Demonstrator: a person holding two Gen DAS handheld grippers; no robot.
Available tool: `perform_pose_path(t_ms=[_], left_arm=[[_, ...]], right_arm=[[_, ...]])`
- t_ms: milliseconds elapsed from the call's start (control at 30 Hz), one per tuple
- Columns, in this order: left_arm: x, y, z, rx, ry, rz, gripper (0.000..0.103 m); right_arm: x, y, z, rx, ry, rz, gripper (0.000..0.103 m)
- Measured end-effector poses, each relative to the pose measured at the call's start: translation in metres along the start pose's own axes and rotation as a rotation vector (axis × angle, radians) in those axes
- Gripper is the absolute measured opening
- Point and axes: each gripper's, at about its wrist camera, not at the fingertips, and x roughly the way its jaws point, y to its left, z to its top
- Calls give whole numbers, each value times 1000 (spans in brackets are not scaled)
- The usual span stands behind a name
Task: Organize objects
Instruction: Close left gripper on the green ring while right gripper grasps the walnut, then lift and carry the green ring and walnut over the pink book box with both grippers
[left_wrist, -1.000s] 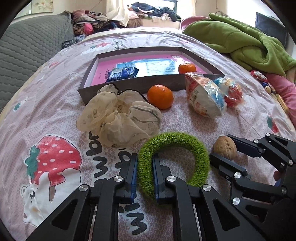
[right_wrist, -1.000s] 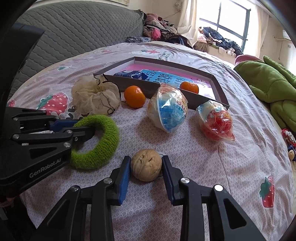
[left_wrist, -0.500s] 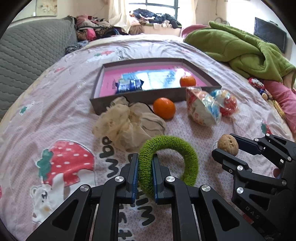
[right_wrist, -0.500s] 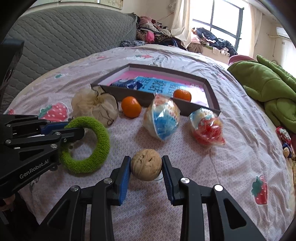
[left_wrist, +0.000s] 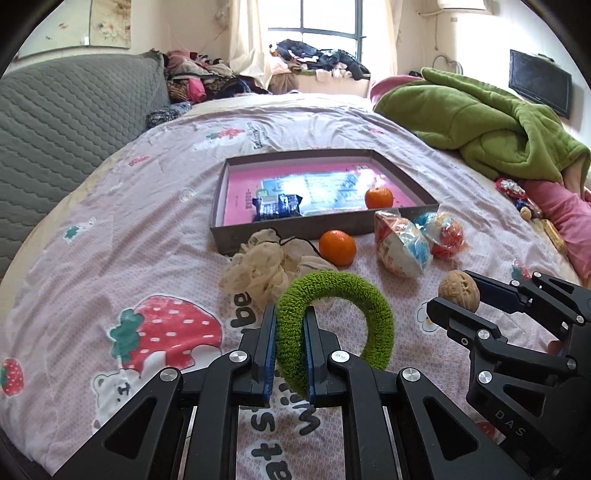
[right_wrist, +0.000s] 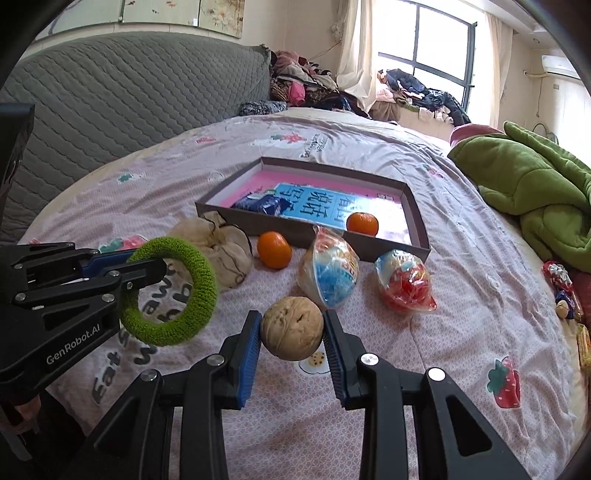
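Green ring (left_wrist: 334, 325) pinched in our left gripper (left_wrist: 290, 354), walnut (right_wrist: 291, 328) clamped in our right gripper (right_wrist: 291, 345): we are carrying both; next, release into the box (right_wrist: 417, 221) ahead.

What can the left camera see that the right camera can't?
Only the left view shows the black TV on the wall. Only the right view shows the air conditioner by the window. Both show the left gripper shut on the green ring, the right gripper shut on the walnut, and the box.
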Motion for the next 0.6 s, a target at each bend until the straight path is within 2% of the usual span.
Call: perform_pose_path(t_ms=[600], left_arm=[[-41,-1,12,-37,-96,95,13]], right_arm=[[-31,9,20,-38,-112,44,34]])
